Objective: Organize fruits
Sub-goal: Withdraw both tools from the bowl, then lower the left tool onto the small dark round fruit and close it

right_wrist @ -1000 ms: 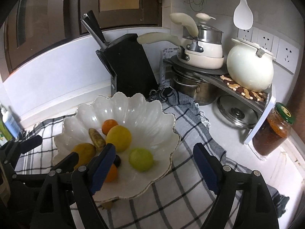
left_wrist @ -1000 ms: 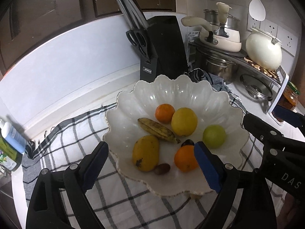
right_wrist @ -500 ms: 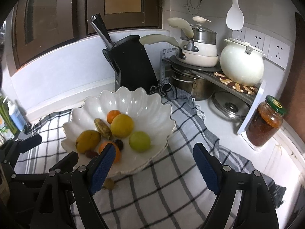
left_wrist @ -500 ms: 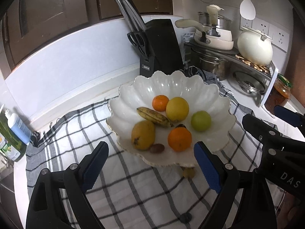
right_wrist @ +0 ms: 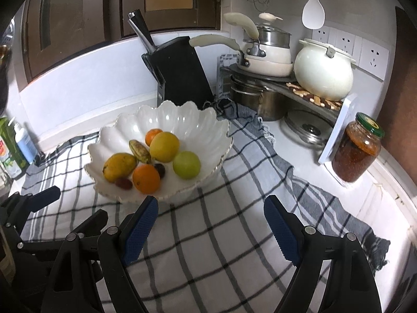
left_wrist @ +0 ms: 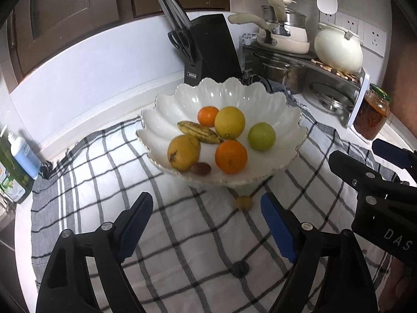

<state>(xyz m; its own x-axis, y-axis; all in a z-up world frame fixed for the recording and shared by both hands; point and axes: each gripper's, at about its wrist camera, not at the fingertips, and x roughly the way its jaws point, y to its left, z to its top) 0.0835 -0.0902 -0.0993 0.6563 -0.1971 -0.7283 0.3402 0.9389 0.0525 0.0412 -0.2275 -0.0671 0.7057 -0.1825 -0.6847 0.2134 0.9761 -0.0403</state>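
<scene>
left wrist view, reading left to right: at nine o'clock a blue-capped bottle (left_wrist: 23, 154) stands at the edge of the checked cloth (left_wrist: 182, 234). the left gripper (left_wrist: 206, 224) hangs over bare cloth at six o'clock, its blue pads spread wide with nothing between them. the scalloped white bowl (left_wrist: 182, 99) sits near the centre, holding a mango (left_wrist: 183, 152) at its eight o'clock side, a dark date (left_wrist: 200, 168) just beside it, a banana (left_wrist: 199, 131), a small orange (left_wrist: 207, 116), a yellow citrus (left_wrist: 230, 122), a large orange (left_wrist: 231, 156) and a green fruit (left_wrist: 261, 137) at three o'clock. a small yellowish fruit (left_wrist: 244, 203) lies on the cloth by the bowl's foot, outside it. a knife block (left_wrist: 213, 49) stands at twelve o'clock, a jar (left_wrist: 371, 116) at two. the right gripper (right_wrist: 211, 228) likewise stands wide open and empty over the cloth, near the bowl's front rim.
</scene>
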